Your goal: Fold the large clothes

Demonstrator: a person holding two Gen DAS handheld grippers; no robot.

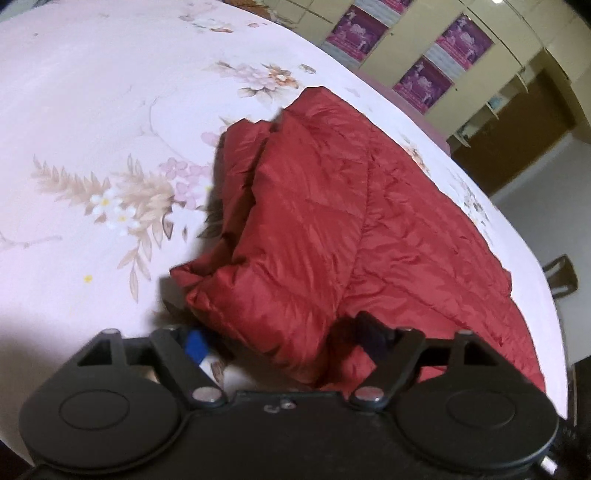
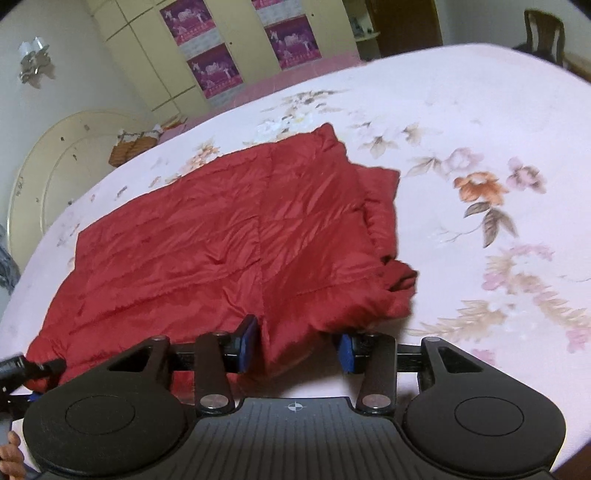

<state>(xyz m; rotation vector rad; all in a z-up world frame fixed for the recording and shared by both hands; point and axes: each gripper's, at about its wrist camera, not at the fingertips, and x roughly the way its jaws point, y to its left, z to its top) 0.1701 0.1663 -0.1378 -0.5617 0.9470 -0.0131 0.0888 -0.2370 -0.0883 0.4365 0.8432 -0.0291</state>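
Observation:
A red quilted puffer jacket lies on the pink floral bedsheet, partly folded with a sleeve doubled over its left side. My left gripper is open, its jaws wide apart around the jacket's near corner, which bulges between them. In the right wrist view the jacket lies spread flat. My right gripper is open with its blue-padded fingers either side of the jacket's near edge. The left gripper shows at the far left edge of that view, at the jacket's near left corner.
The sheet stretches wide to the right of the jacket. Yellow wardrobes with purple posters stand behind the bed. A round tabletop leans on the wall, a basket beside it. A chair is at the far right.

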